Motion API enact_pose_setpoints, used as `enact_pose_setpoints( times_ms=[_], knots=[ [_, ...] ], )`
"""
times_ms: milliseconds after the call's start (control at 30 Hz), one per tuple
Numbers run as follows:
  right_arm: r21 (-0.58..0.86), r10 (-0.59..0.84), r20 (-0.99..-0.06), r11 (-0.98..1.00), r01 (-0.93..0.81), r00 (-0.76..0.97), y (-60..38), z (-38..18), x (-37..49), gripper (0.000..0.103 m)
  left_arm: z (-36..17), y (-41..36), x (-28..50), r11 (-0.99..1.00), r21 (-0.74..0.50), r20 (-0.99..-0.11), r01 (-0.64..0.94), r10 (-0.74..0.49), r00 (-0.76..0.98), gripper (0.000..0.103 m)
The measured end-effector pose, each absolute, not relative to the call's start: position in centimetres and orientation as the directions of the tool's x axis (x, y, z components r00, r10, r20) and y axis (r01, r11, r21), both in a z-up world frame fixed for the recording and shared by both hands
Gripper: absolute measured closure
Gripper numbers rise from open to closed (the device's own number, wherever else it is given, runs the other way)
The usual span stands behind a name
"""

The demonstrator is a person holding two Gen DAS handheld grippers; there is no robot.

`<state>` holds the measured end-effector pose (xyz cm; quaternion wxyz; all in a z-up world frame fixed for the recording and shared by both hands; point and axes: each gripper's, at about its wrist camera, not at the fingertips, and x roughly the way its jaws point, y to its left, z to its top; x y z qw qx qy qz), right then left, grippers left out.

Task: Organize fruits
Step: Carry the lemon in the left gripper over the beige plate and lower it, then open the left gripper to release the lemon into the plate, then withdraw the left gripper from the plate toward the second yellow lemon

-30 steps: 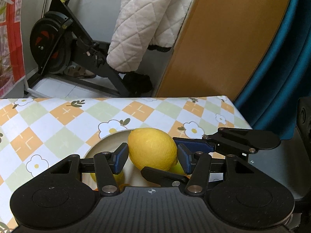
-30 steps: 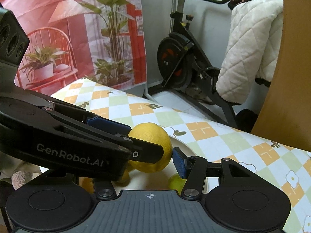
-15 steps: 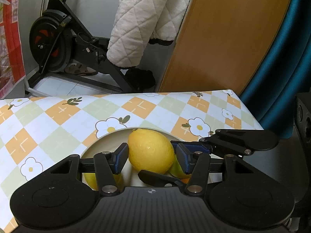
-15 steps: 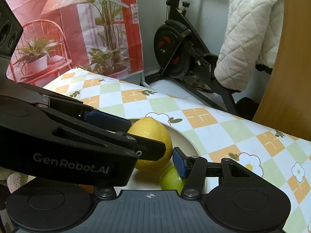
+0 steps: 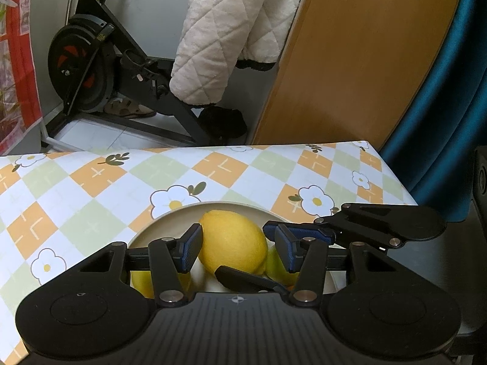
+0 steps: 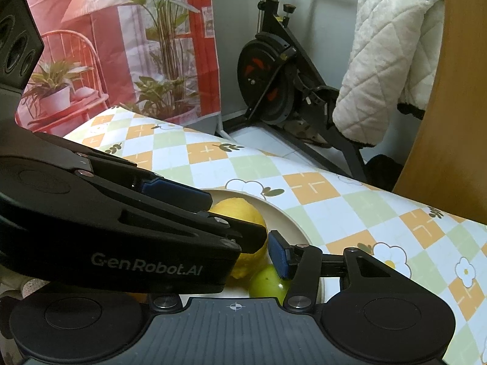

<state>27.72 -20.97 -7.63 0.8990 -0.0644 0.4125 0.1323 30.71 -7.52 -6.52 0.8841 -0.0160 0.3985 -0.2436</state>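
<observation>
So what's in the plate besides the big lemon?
In the plate, beside the lemon: a green fruit on its right and a yellow fruit on its left, both partly covered by the hand-held grippers. Anything nearer is hidden.

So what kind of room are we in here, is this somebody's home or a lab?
Most likely a lived-in home room. A black exercise bike has a white quilted blanket draped over it, and the round cream plate of fruit sits on a table with a floral checked tablecloth.
</observation>
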Motion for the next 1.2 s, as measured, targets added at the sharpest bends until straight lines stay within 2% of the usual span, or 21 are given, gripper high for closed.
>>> enact_pose_setpoints(
  times_ms=[300, 833, 1200],
  knots=[
    [-0.010, 0.156, -0.745, 0.970, -0.244, 0.649, -22.0, -6.3, 26.8, 0.053, -5.4, -7.0, 29.8, 0.889, -0.196, -0.689, 0.413, -0.425, 0.587, 0.047],
    [0.005, 0.156, -0.724, 0.975, -0.221, 0.672, -21.7, -3.4, 22.3, 0.052, -2.8, -4.7, 25.4, 0.883, -0.159, -0.643, 0.441, -0.431, 0.633, 0.047],
    [0.036, 0.178, -0.722, 0.975, -0.220, 0.669, -19.9, -3.0, 18.9, 0.052, -2.6, -2.2, 22.5, 0.893, -0.160, -0.644, 0.421, -0.418, 0.641, 0.047]
  ],
)
